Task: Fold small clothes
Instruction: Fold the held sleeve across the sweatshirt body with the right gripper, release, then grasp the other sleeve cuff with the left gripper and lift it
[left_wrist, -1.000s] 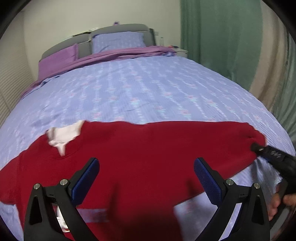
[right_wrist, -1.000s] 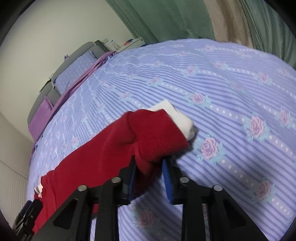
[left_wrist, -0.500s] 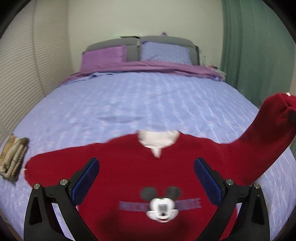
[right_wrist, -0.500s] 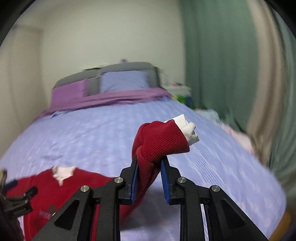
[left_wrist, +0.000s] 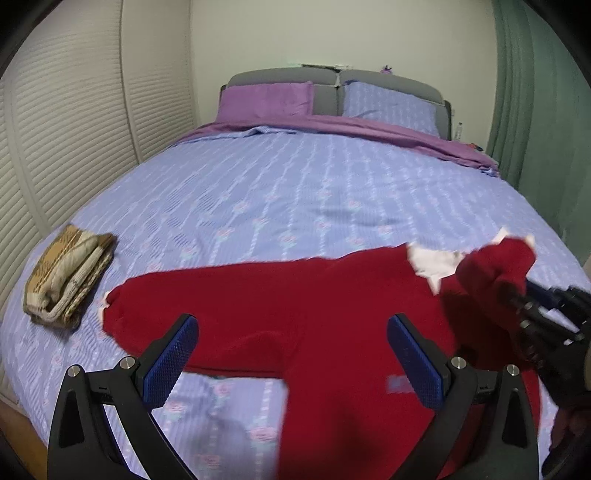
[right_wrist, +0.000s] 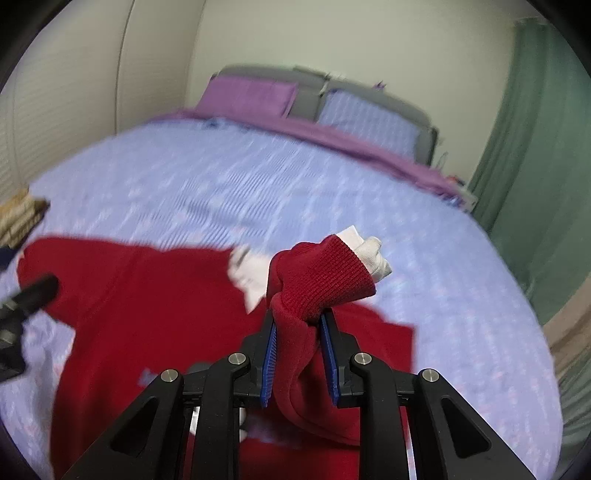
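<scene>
A small red sweater (left_wrist: 295, 314) with a white collar (left_wrist: 432, 264) lies face up on the bed; it also shows in the right wrist view (right_wrist: 147, 302). Its left sleeve (left_wrist: 177, 295) lies stretched out flat. My right gripper (right_wrist: 299, 354) is shut on the other sleeve (right_wrist: 317, 280) near its cuff, white lining sticking out, and holds it raised over the collar and chest. It shows at the right of the left wrist view (left_wrist: 517, 299). My left gripper (left_wrist: 291, 354) is open and empty above the sweater's lower left part.
The bed has a lilac floral cover (left_wrist: 295, 192) with purple and lilac pillows (left_wrist: 266, 99) at the headboard. A folded tan garment (left_wrist: 66, 273) lies near the bed's left edge. Louvred doors (left_wrist: 66, 129) stand left, a green curtain (left_wrist: 535, 103) right.
My right gripper has lifted the sleeve off the bed and carried it inward over the sweater's collar. My left gripper has swung left, open all along.
</scene>
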